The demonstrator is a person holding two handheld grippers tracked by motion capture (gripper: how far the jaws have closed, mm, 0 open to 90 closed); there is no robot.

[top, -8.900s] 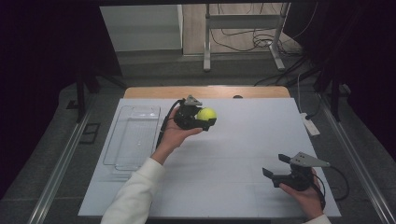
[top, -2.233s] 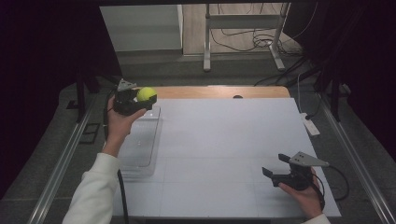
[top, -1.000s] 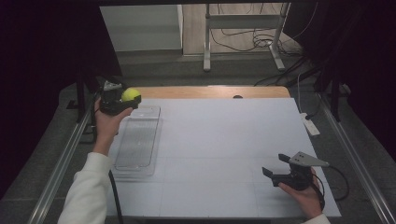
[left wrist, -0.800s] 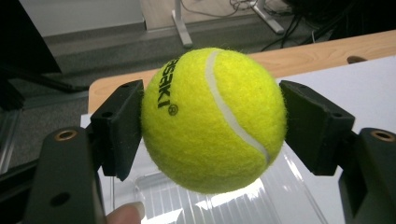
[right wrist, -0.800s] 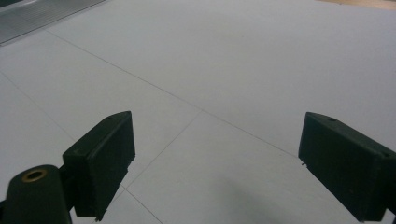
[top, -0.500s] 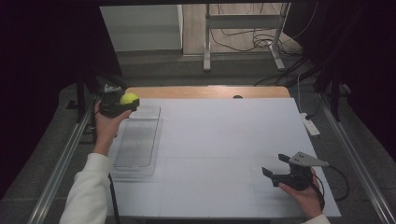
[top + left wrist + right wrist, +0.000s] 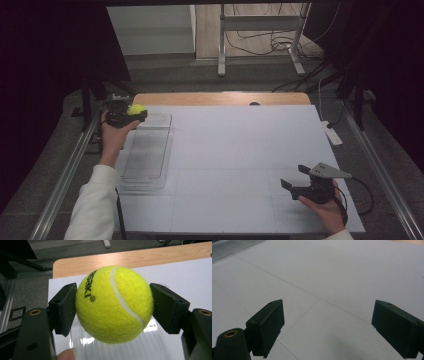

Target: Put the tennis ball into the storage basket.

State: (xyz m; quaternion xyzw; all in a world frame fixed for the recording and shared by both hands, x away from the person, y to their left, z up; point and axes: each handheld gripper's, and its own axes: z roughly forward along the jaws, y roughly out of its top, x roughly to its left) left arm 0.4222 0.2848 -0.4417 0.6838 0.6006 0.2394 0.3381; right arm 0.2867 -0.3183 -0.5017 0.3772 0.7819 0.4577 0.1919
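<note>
A yellow tennis ball is clamped between the two black jaws of my left gripper, which is shut on it. The gripper hovers at the far left corner of the clear plastic tray, whose ribbed floor lies just under the ball. My right gripper stays low over the white table near the front right, its jaws open with nothing between them.
The white table surface spreads between the two hands, with a wooden strip along its far edge. A small white device lies at the table's right edge. Metal rails run along both sides.
My left gripper has sunk a little toward the tray's far corner with the ball still in it. The right gripper has not moved.
</note>
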